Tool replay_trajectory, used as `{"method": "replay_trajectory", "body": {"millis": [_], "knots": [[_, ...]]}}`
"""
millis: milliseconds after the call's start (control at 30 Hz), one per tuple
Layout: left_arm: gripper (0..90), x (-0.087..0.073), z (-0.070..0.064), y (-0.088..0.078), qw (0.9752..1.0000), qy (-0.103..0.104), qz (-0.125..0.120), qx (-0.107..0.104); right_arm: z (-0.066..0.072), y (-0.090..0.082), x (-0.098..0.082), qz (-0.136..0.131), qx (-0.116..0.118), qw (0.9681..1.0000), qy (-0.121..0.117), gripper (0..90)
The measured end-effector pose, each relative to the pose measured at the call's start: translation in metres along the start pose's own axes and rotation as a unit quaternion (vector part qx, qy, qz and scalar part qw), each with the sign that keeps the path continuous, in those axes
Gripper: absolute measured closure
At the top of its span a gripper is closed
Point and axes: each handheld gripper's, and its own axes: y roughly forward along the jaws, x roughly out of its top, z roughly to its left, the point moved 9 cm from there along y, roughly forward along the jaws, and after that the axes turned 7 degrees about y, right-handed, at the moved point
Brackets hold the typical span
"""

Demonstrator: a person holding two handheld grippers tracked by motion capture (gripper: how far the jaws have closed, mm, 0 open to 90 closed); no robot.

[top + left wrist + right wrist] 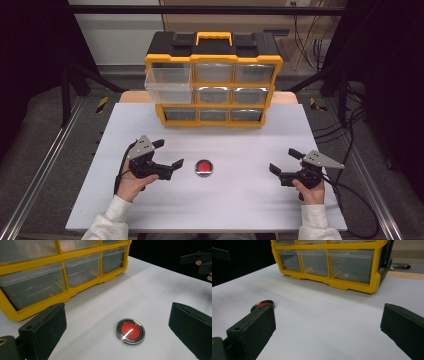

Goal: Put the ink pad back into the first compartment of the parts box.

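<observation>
Round red disc (204,167) lying flat near the middle of the white table (240,200), bare surface all around it, left gripper (169,154) just beside its left, jaws spread wide and empty, right gripper (284,161) well apart to the right, likewise wide and empty, yellow drawer cabinet (214,87) at the far edge, its top-left drawer (169,84) pulled out.

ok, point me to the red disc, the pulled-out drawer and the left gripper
red disc (204,167), high view, on its red centre.
pulled-out drawer (169,85), high view, on its clear front wall.
left gripper (168,153), high view, midway between its open fingertips.
</observation>
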Motion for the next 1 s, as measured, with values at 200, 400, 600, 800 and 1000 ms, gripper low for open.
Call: {"method": "replay_trajectory", "body": {"millis": [200, 400, 600, 800, 1000], "knots": [[1.1, 0.0, -0.007, 0.013, 0.9998, 0.005, 0.014, -0.008, 0.0, 0.0, 0.0, 0.0, 0.0, 1.0, -0.001, 0.4], [1.0, -0.002, -0.013, 0.024, 0.9994, 0.007, 0.03, -0.012, 0.0, 0.0, 0.0, 0.0, 0.0, 1.0, -0.002, 0.4], [1.1, -0.007, -0.02, 0.039, 0.9983, 0.013, 0.055, -0.018, 0.0, 0.0, 0.0, 0.0, -0.001, 1.0, -0.003, 0.4], [1.3, -0.011, -0.025, 0.05, 0.9971, 0.012, 0.071, -0.024, 0.0, 0.001, 0.0, 0.001, 0.0, 1.0, -0.002, 0.4], [1.5, -0.018, -0.03, 0.064, 0.995, 0.013, 0.094, -0.031, 0.0, 0.001, -0.001, 0.002, 0.0, 1.0, -0.002, 0.4]]}}
